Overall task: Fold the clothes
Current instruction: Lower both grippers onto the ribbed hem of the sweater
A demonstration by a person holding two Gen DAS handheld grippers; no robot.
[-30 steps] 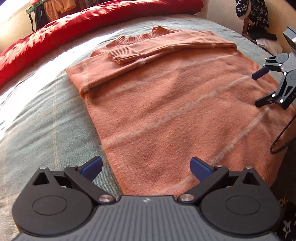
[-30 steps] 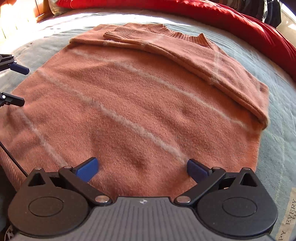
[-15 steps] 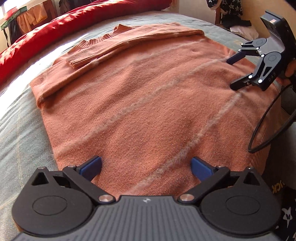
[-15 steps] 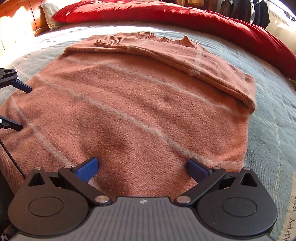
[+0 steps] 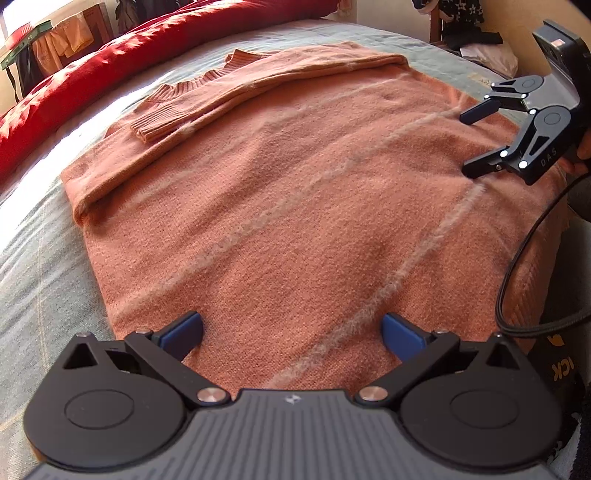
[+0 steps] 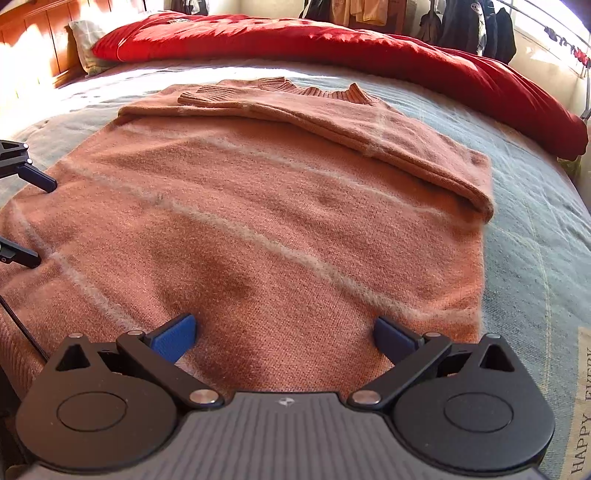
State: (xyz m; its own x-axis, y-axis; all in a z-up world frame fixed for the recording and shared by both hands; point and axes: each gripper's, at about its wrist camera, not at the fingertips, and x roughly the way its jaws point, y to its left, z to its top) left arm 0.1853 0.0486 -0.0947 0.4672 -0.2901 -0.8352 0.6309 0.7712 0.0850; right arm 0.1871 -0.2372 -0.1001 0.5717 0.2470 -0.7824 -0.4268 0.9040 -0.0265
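An orange knit sweater [image 5: 280, 192] with pale stripes lies flat on the bed, both sleeves folded across its chest near the collar. My left gripper [image 5: 291, 334] hovers open over the sweater's hem at its left corner. My right gripper [image 6: 284, 338] is open above the hem at the right side [image 6: 295, 240]. In the left wrist view the right gripper [image 5: 471, 142] shows at the right edge with its fingers apart. The left gripper's fingertips [image 6: 33, 218] show at the left edge of the right wrist view, also apart. Neither holds any cloth.
The bed has a grey-blue cover [image 6: 535, 229]. A red duvet [image 6: 369, 44] is bunched along the far side. A black cable [image 5: 517, 280] trails from the right gripper over the sweater's edge. Clothes hang behind the bed [image 6: 469, 26].
Both grippers have lowered and drawn in toward the sweater's hem, and the views have turned toward the middle. Both stay open.
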